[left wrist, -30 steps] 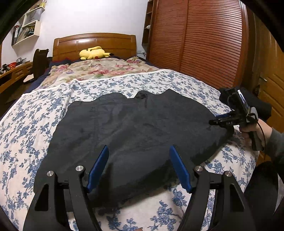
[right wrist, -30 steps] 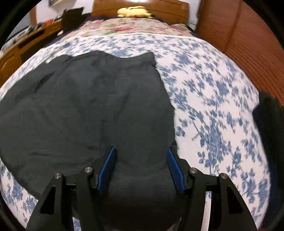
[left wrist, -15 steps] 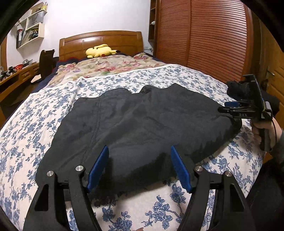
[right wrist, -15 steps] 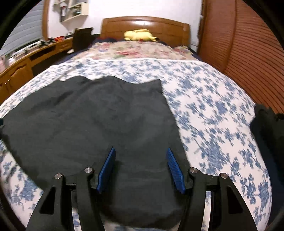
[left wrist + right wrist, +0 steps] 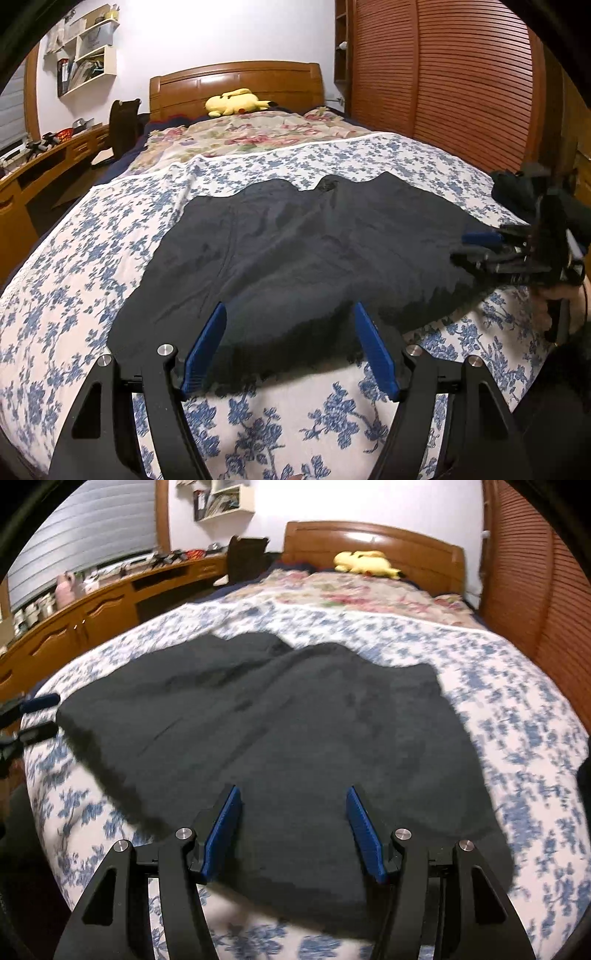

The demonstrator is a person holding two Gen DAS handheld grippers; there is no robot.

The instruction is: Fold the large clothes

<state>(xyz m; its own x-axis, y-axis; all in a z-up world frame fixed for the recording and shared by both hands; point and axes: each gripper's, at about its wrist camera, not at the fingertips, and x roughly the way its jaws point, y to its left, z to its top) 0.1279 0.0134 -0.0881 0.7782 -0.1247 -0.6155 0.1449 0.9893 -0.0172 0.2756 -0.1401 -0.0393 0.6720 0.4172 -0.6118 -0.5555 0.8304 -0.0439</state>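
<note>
A large black garment (image 5: pixel 303 258) lies spread flat on the blue-flowered bedspread (image 5: pixel 92 266); it also shows in the right wrist view (image 5: pixel 295 731). My left gripper (image 5: pixel 290 325) is open over the garment's near hem, holding nothing. My right gripper (image 5: pixel 293 808) is open over the garment's near right part, empty. The right gripper shows in the left wrist view (image 5: pixel 480 245) at the garment's right edge. The left gripper's blue fingertips (image 5: pixel 38 703) show at the garment's left edge in the right wrist view.
A yellow plush toy (image 5: pixel 234 101) lies by the wooden headboard (image 5: pixel 236 83). A floral quilt (image 5: pixel 251 136) covers the bed's far end. A wooden wardrobe (image 5: pixel 443 85) stands to the right, a desk (image 5: pixel 74 620) to the left. A dark bundle (image 5: pixel 517 188) sits at the bed's right edge.
Both grippers have drawn back and tilted up from the garment, so more of the room shows. Both stay open. The garment lies as before.
</note>
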